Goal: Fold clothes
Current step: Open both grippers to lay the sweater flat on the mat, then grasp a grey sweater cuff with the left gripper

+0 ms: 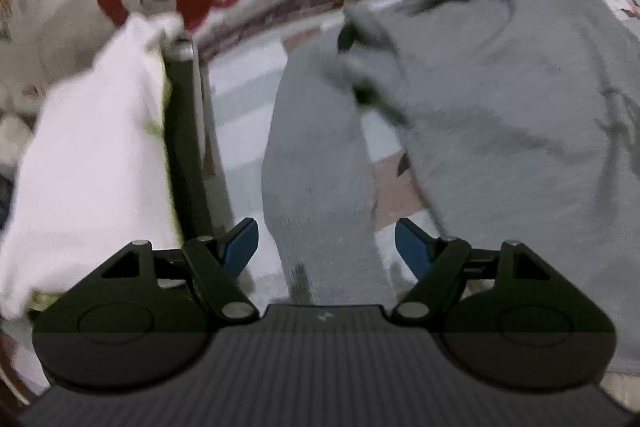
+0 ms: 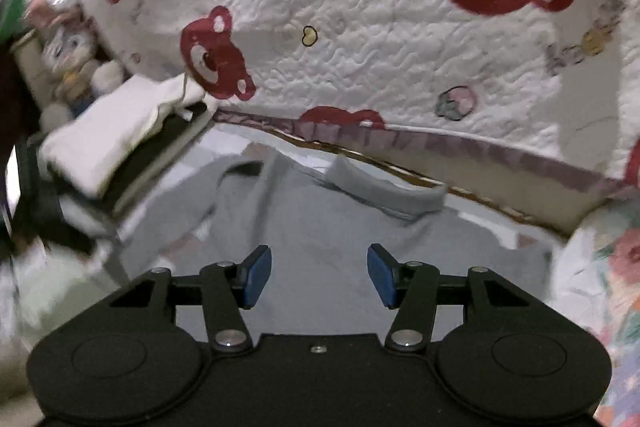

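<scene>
A grey collared sweater lies spread on the bed, collar at the far end. Its left sleeve runs down toward my left gripper, whose blue pads stand apart on either side of the sleeve's cuff without pressing it. In the right wrist view the same sweater lies below my right gripper, which hovers above its body with jaws open and nothing between them. The collar points toward the quilt.
A white quilt with red bear prints is bunched along the far side of the bed. A folded white garment rests on a dark board at the left. Plush toys sit far left; floral fabric lies right.
</scene>
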Tool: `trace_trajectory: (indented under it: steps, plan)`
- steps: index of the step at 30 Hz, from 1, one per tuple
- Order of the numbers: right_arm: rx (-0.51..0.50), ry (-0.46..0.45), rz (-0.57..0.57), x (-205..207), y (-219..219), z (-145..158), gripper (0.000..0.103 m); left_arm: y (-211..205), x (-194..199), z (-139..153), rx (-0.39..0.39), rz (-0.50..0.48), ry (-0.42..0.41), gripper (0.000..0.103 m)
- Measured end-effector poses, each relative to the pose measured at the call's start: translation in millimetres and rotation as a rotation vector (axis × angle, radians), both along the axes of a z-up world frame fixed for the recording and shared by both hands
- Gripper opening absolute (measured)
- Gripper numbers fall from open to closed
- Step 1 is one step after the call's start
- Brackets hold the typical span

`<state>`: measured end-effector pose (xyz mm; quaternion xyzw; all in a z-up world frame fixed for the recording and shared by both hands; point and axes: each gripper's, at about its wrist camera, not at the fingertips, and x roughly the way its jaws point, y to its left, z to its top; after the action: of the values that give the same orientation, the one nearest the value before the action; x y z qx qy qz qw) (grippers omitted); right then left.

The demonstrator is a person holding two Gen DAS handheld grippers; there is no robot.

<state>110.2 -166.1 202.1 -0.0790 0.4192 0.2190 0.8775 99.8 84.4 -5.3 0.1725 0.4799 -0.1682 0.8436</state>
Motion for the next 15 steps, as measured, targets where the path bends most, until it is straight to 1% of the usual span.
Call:
trace_trajectory:
  steps: [2, 3, 4, 7, 9, 10, 11, 12, 13, 14, 15]
  plan:
    - [0.017, 0.047, -0.009, 25, 24, -7, 0.063, 12, 5, -19, -0.041, 0.048, 0.009, 0.075]
    - [0.026, 0.056, -0.001, 32, 34, -18, 0.063, 15, 7, -27, -0.054, 0.061, 0.000, 0.075]
    - [0.035, 0.060, 0.012, 37, 44, -31, 0.063, 19, 9, -34, -0.067, 0.072, -0.011, 0.075]
    - [0.054, 0.085, 0.074, 37, 63, -89, 0.061, 27, 13, -49, -0.085, 0.081, -0.018, 0.075]
    - [0.050, 0.124, 0.101, 32, 71, -122, 0.041, 32, 16, -58, -0.090, 0.081, -0.023, 0.075]
    - [0.046, 0.151, 0.110, 29, 75, -138, 0.037, 34, 17, -63, -0.093, 0.080, -0.025, 0.075]
    - [0.046, 0.185, 0.128, 25, 78, -154, 0.027, 37, 20, -67, -0.120, 0.076, -0.011, 0.075]
    - [0.046, 0.206, 0.152, 19, 82, -163, 0.019, 40, 22, -70, -0.152, 0.070, 0.007, 0.074]
    - [0.046, 0.220, 0.185, 16, 87, -170, 0.019, 41, 24, -73, -0.185, 0.051, 0.029, 0.072]
    - [0.045, 0.225, 0.223, 12, 92, -175, 0.019, 40, 24, -77, -0.194, 0.037, 0.038, 0.072]
    - [0.044, 0.226, 0.262, 7, 98, -180, 0.020, 38, 24, -80, -0.171, 0.036, 0.034, 0.072]
